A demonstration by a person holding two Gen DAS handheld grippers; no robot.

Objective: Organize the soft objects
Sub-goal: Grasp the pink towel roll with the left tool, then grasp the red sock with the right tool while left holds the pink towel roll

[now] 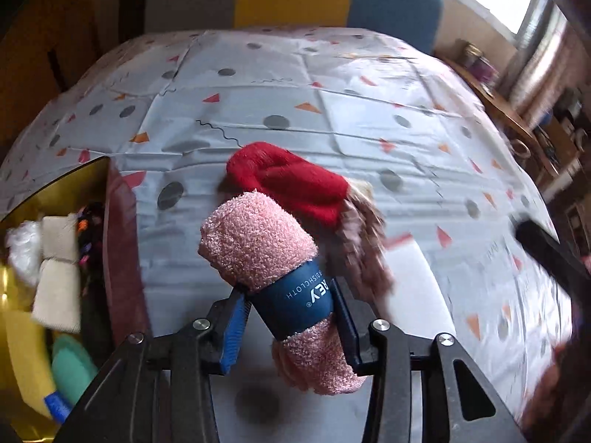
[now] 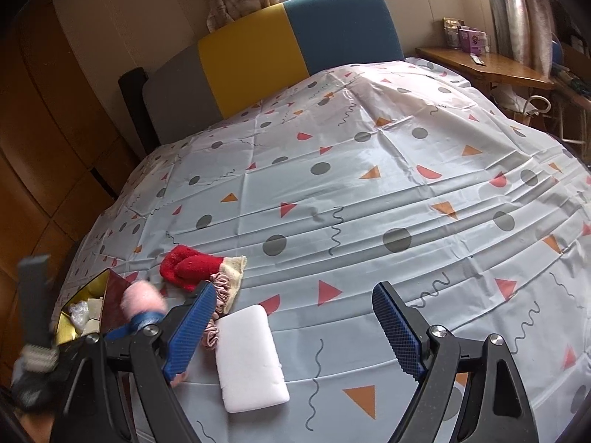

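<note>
My left gripper (image 1: pixel 291 317) is shut on a rolled pink dishcloth (image 1: pixel 258 243) with a dark blue paper band, held above the table. The roll also shows in the right wrist view (image 2: pixel 144 301). Behind it lie a red sock (image 1: pixel 291 181) and a dusty pink scrunchie (image 1: pixel 365 243); both show in the right wrist view, sock (image 2: pixel 188 265), scrunchie (image 2: pixel 221 295). A white sponge block (image 2: pixel 251 358) lies beside them. My right gripper (image 2: pixel 295 328) is open and empty above the table, right of the sponge. A gold box (image 1: pixel 55 199) with several soft items sits at the left.
The table carries a pale cloth (image 2: pixel 369 184) with grey dots and orange triangles. A grey, yellow and blue chair back (image 2: pixel 266 55) stands behind it. A wooden shelf (image 2: pixel 480 62) with small items is at the far right. The box also shows in the right wrist view (image 2: pixel 88 306).
</note>
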